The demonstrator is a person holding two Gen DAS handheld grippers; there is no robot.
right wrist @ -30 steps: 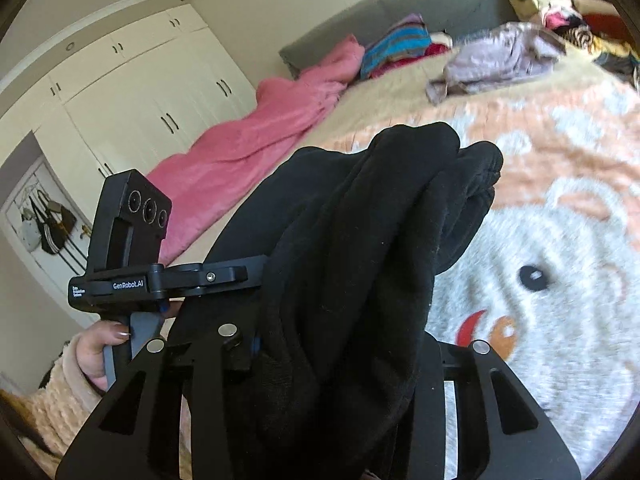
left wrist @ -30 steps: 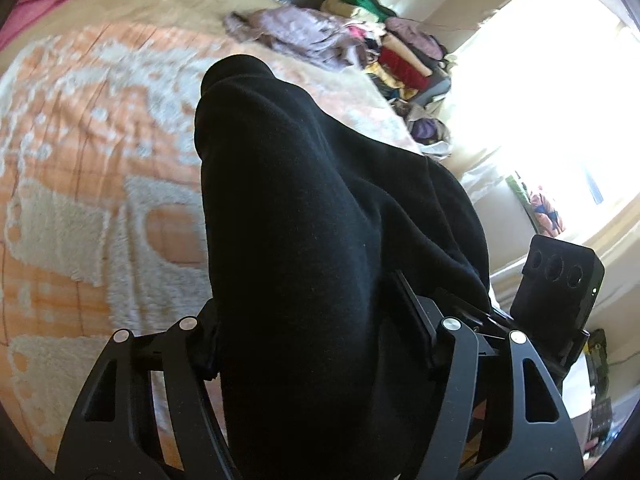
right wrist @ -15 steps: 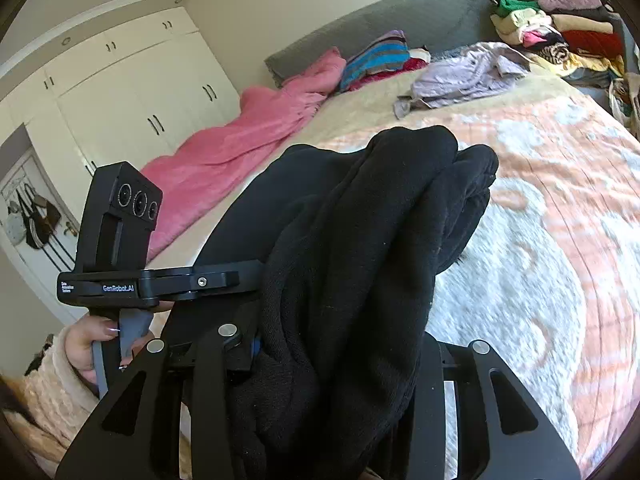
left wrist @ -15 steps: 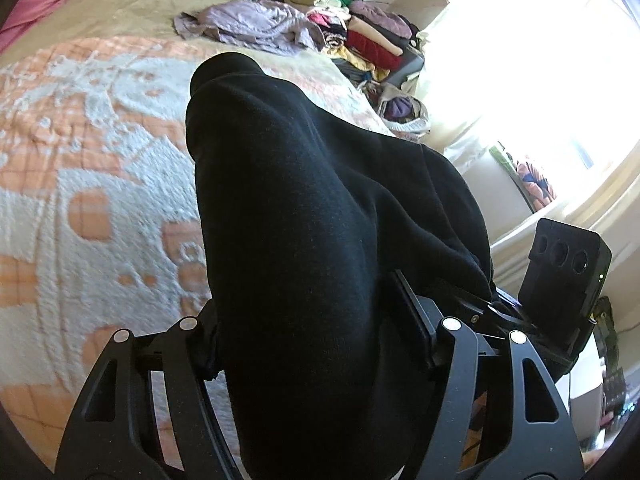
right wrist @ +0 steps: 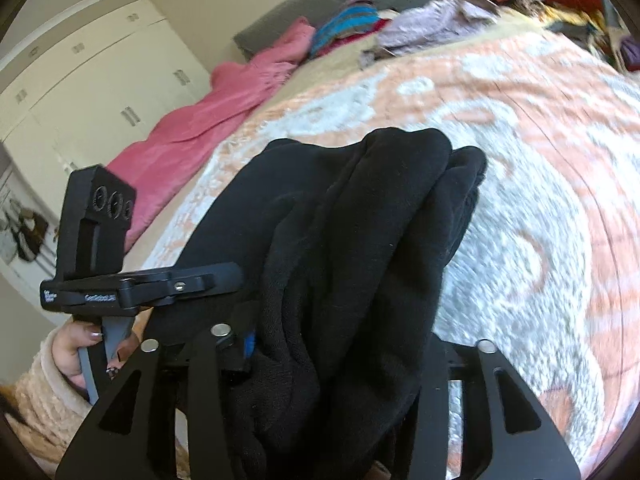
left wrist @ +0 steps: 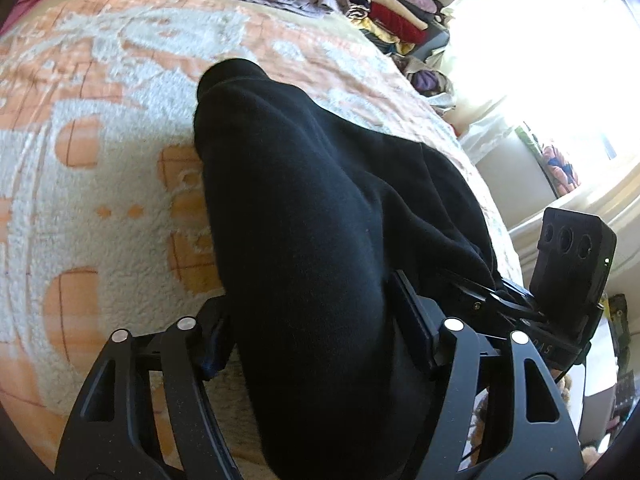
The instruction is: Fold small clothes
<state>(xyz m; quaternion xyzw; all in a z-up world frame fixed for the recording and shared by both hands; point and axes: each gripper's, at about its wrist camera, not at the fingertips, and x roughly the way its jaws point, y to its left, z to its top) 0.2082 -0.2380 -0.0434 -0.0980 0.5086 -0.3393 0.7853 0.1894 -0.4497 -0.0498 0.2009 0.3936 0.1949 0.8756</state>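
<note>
I've lowered the bunched black fleece garment toward the orange-and-white blanket; L gripper grasps it, R gripper jaws just widened w/ cloth between—probably releasing.

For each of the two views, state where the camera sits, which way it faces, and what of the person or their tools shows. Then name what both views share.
Left wrist: on the left gripper, looking down its fingers across the bed toward a bright window; right gripper's body at right.
Right wrist: on the right gripper, facing wardrobes and pink blanket; left hand shows.
Shared: black garment, orange-white bedspread.
</note>
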